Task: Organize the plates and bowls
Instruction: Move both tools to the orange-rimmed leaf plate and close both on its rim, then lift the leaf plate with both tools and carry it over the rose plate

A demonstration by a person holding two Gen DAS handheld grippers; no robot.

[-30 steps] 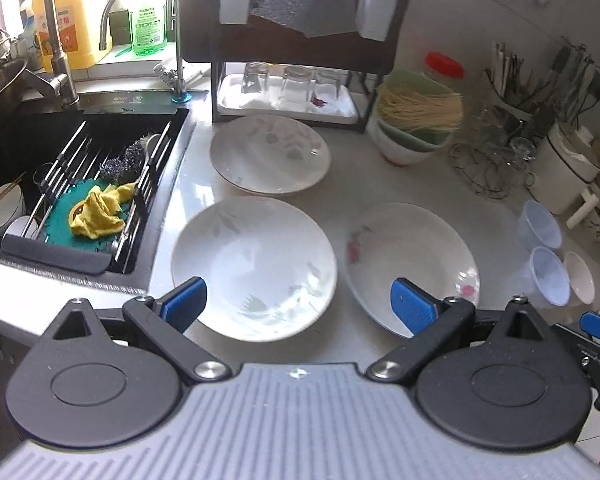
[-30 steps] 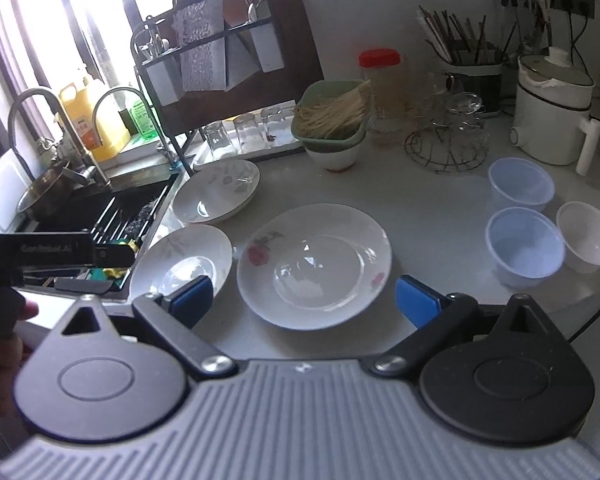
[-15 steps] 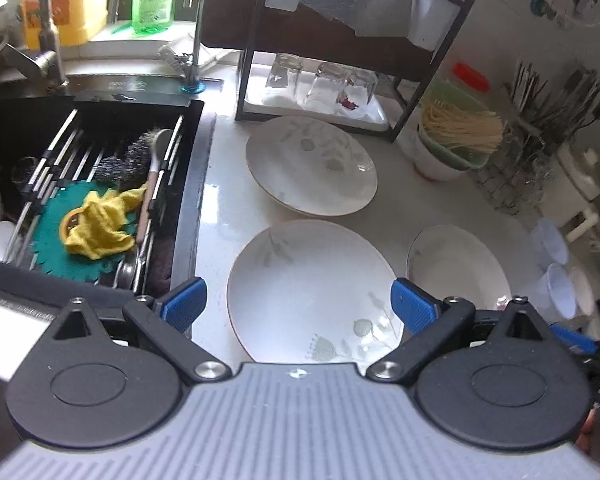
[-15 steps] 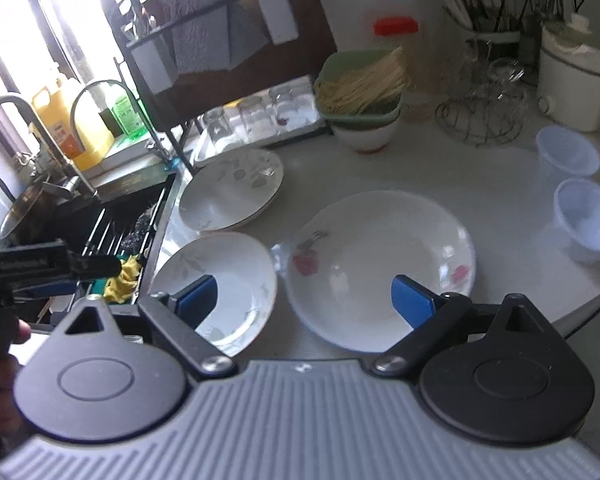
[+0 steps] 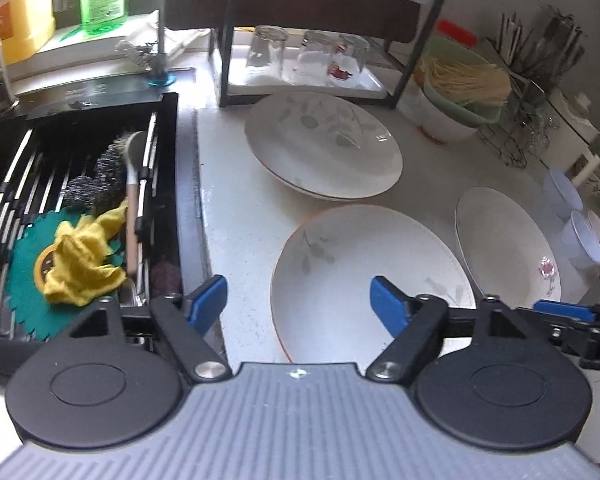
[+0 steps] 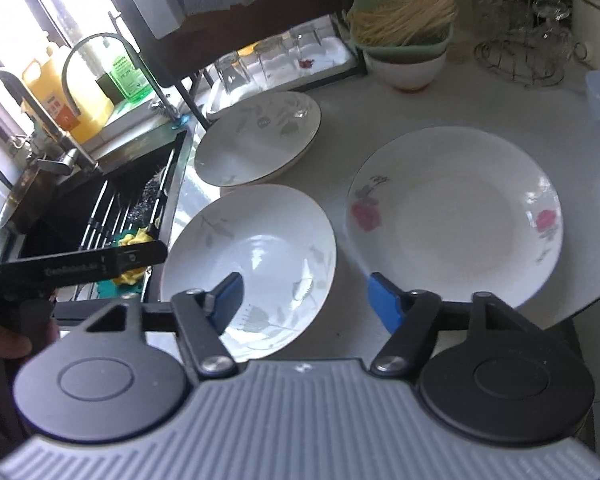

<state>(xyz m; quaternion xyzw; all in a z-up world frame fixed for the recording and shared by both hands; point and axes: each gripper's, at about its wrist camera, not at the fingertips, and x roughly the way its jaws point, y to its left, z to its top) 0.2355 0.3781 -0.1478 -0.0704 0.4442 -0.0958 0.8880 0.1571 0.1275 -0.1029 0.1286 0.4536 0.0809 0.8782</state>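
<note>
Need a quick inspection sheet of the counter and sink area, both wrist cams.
Surface: pale counter, dry-looking, beside a black sink.
Job's things: near leaf-print plate; far leaf-print plates, apparently stacked; rose-print plate; all on the counter.
Clutter: yellow cloth, brush, noodle bowl, plastic cups.
Grippers: left tongs and right tongs open, have just been closing, nothing pressed between them.
Cables: nothing seen.
Surroundings: dish rack holding glasses, faucet.
</note>
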